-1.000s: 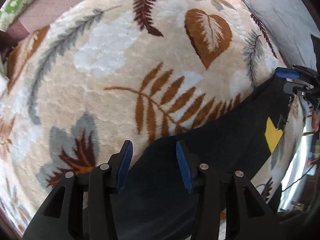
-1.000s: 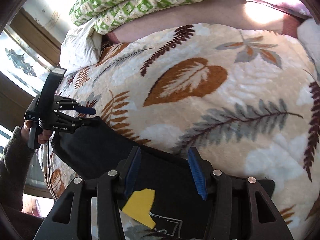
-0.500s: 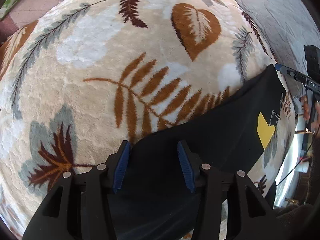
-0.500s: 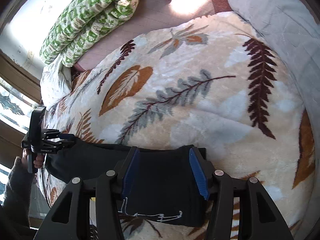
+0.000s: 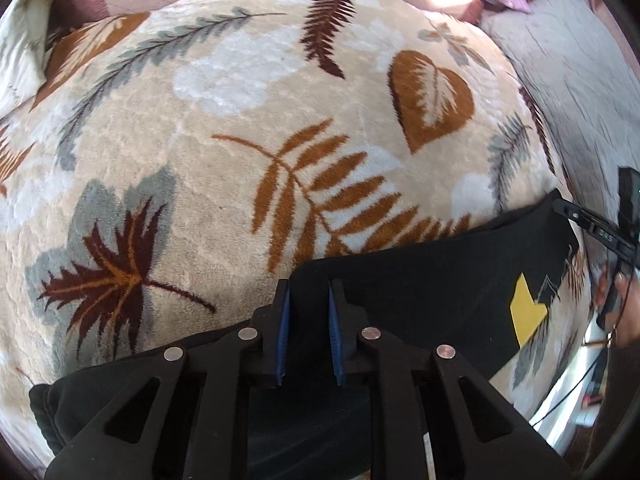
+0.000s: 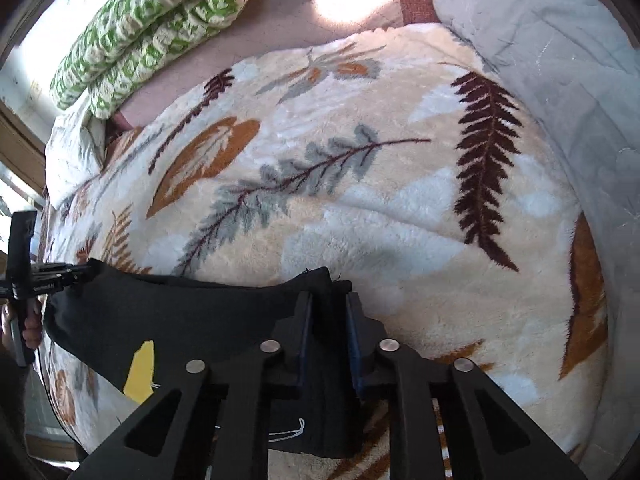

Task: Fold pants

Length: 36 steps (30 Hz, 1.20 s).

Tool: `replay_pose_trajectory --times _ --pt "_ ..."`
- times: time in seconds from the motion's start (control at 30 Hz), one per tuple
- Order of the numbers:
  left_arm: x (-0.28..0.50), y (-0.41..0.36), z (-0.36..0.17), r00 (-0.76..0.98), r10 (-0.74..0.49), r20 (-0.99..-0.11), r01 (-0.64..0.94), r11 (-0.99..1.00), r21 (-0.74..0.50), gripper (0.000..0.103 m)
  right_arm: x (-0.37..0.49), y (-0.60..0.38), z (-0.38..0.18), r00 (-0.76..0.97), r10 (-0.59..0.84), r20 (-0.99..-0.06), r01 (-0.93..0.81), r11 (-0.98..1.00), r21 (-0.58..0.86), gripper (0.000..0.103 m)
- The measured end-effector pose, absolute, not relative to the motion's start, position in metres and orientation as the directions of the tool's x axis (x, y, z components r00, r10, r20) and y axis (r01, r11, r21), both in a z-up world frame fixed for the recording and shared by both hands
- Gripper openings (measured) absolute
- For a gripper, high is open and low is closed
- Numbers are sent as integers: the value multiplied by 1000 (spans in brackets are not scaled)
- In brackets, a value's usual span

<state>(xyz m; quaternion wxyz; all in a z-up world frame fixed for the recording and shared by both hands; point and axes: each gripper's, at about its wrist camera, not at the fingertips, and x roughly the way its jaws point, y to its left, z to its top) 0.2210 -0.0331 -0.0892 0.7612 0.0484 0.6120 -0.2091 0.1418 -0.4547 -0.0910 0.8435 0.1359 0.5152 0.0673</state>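
1. Left wrist view, far left: a leaf-patterned fleece blanket (image 5: 208, 168) covers the bed and serves as the folding surface; one dark end of the black pants (image 5: 420, 292) trails off towards the lower left corner.

2. Left wrist view, centre: the left gripper (image 5: 308, 336) has its blue pads drawn close on the upper edge of the pants, black cloth filling the narrow gap between them, so the jaws look clamped on the fabric.

3. Left wrist view, right: the pants run taut across to a yellow patch (image 5: 526, 310), and beyond it the right gripper (image 5: 560, 204) holds the far corner, a hand (image 5: 618, 304) on its grip.

4. Right wrist view, left: the left gripper shows at the frame edge, biting the opposite corner of the garment.

5. Right wrist view, centre: the right gripper's jaws stand close together with a bunched ridge of black cloth pinched between them; a white drawstring (image 6: 290, 436) hangs loose below.

6. Right wrist view, right: open blanket lies ahead, with a grey quilt (image 6: 560, 60) beyond and a green-patterned duvet (image 6: 152, 24) at the head of the bed.

7. Judgement: both corners appear secured for the fold. Doing it well likely means lifting both ends together, keeping the edge stretched level, and laying it down square so that no crease or drawstring is trapped.
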Motion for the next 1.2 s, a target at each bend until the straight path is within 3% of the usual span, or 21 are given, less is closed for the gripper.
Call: replay_pose_trajectory --times 0.1,0.33,0.37,0.4,0.43,0.57,0.7,0.83,0.9,0.97,1.2 --pt "223 -34 -85 207 -235 -950 352 924 -151 13 137 -462 -79 527 257 -810 37 945 324 3" --pt "219 -48 -96 309 -143 -940 355 935 -26 15 137 -466 -105 499 236 -834 98 941 324 5" --pt "219 -52 -97 316 -133 -939 345 938 -17 15 136 -468 -106 503 231 -833 112 938 328 7" --pt "219 -52 -97 316 -137 -939 335 942 -25 15 135 -470 -106 505 222 -834 135 934 331 19" --pt "220 -49 -94 316 -152 -936 325 945 -44 15 134 -472 -106 502 227 -835 152 927 344 23" --pt "220 -16 -70 297 -272 -915 250 947 -200 18 115 -484 -82 564 276 -778 172 882 438 25" --pt "205 13 -42 354 -234 -905 187 966 -177 18 89 -491 -66 598 307 -741 196 840 506 47" --pt "172 20 -36 318 -316 -894 151 948 -281 20 66 -496 -73 590 329 -737 247 796 552 47" --pt "152 8 -42 301 -337 -892 143 941 -307 31 57 -495 -81 571 338 -749 267 786 558 47" --pt "130 1 -47 306 -348 -886 133 937 -322 34 49 -492 -86 556 354 -752 274 776 568 47" --pt "119 58 -34 428 -219 -877 6 971 -240 34 32 -471 -74 538 419 -732 190 785 590 47"
